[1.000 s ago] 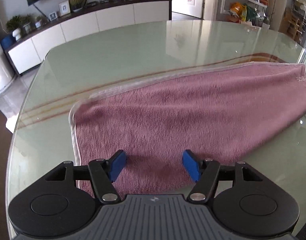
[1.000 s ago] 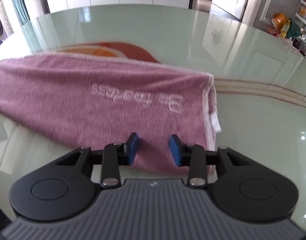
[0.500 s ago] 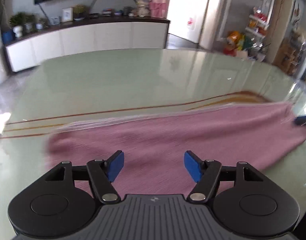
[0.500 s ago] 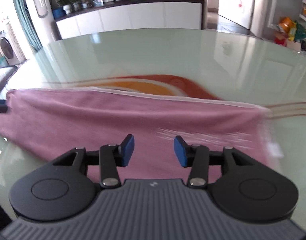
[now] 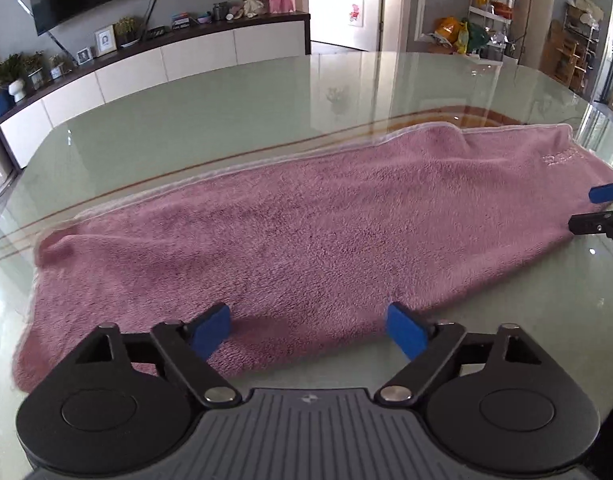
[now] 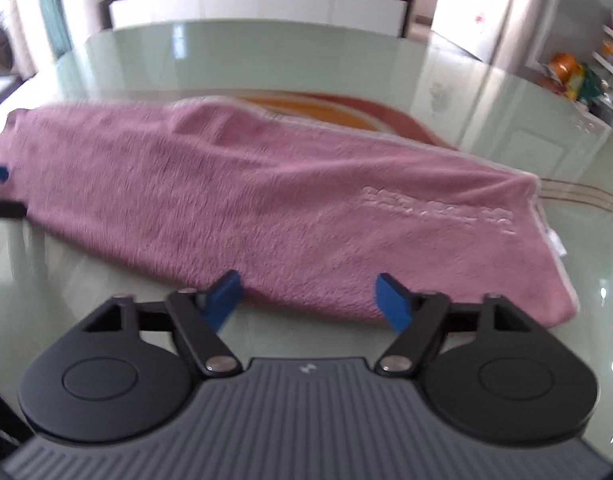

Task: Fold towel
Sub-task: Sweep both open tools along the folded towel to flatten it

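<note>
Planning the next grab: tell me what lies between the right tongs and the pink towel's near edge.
Nothing but bare glass tabletop. In the right wrist view, the open right tongs hang just short of the pink towel, with no object between.

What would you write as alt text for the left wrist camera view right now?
A pink towel lies in a long band on a glass table. The open left gripper hangs over its near edge, nothing between its jaws; the right gripper's blue fingertip shows at far right.
</note>
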Tool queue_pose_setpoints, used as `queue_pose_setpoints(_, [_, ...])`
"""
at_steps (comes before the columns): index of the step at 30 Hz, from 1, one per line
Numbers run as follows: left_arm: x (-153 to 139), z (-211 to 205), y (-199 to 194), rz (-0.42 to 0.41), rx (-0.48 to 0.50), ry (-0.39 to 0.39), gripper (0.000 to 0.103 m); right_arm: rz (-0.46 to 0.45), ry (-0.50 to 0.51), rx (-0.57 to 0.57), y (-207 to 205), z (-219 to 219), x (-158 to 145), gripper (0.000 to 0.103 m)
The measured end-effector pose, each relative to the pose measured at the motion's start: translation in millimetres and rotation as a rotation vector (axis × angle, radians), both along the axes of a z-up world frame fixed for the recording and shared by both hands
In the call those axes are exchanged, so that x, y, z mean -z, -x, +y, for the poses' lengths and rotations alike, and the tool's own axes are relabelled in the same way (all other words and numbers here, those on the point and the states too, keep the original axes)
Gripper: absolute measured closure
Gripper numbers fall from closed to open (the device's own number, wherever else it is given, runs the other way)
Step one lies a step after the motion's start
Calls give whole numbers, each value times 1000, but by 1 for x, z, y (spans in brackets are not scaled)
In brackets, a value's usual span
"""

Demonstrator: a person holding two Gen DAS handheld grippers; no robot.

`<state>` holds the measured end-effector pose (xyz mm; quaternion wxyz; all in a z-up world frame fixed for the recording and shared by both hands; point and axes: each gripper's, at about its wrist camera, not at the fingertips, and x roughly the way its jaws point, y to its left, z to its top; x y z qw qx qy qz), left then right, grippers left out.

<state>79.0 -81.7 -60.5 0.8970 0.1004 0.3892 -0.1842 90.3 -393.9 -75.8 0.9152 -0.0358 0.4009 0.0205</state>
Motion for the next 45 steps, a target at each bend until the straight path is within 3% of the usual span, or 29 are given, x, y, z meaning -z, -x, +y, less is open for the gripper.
queue_pose_setpoints(5, [-13,-46,-22,-45,39,58,17,-125,-96,-64,-32,38,3,34])
queue_pose_setpoints(9, [8,-68,-38,-69,19,-11,17,-83,-96,-98,-52,41,21,33])
queue_pose_setpoints(12, [24,-40,-44,-29,-42,20,8,-89,-132,-113,-52,6,26,32])
queue_pose_setpoints(14, [26,-18,-42,-30,-64,31,7,-91,-125,-64,-52,-22,25,34])
queue_pose_setpoints(16, [25,1,-39,-25,-98,30,6,-95,-177,-35,-51,-49,23,45])
queue_pose_setpoints(18, [19,19,-38,-13,-147,31,12,-106,-208,0,-49,-63,17,42])
queue_pose_setpoints(20, [10,32,-37,-22,-185,48,13,-166,-274,24,-43,-73,4,27])
queue_pose_setpoints(23, [-3,31,-48,-51,-204,94,12,-178,-365,23,-58,-67,-3,27])
queue_pose_setpoints(26, [-5,2,-75,-38,-190,105,11,-124,-283,-9,-85,-37,5,27])
queue_pose_setpoints(28, [6,-25,-93,9,-156,61,13,-56,-116,-13,-104,-13,17,27])
queue_pose_setpoints(29, [10,-32,-98,14,-152,26,13,-37,-47,-2,-109,-7,20,18])
queue_pose_setpoints(31, [13,-37,-100,-17,-158,-21,2,-52,24,28,-113,-9,22,5])
queue_pose_setpoints(34, [18,-23,-105,-3,-186,21,0,-53,33,134,-123,-31,22,4])
queue_pose_setpoints(37, [16,-20,-101,-18,-199,3,3,-76,20,229,-124,-44,14,27])
queue_pose_setpoints(38, [14,-19,-99,-26,-213,5,5,-90,-26,226,-119,-42,10,27])
queue_pose_setpoints(41, [10,-22,-97,-45,-234,60,7,-145,-77,104,-105,-4,2,25])
queue_pose_setpoints(43, [7,-35,-95,-48,-204,106,7,-161,-48,15,-100,31,1,23])
queue_pose_setpoints(45, [9,-49,-95,-50,-171,79,6,-155,-5,-36,-99,53,5,22])
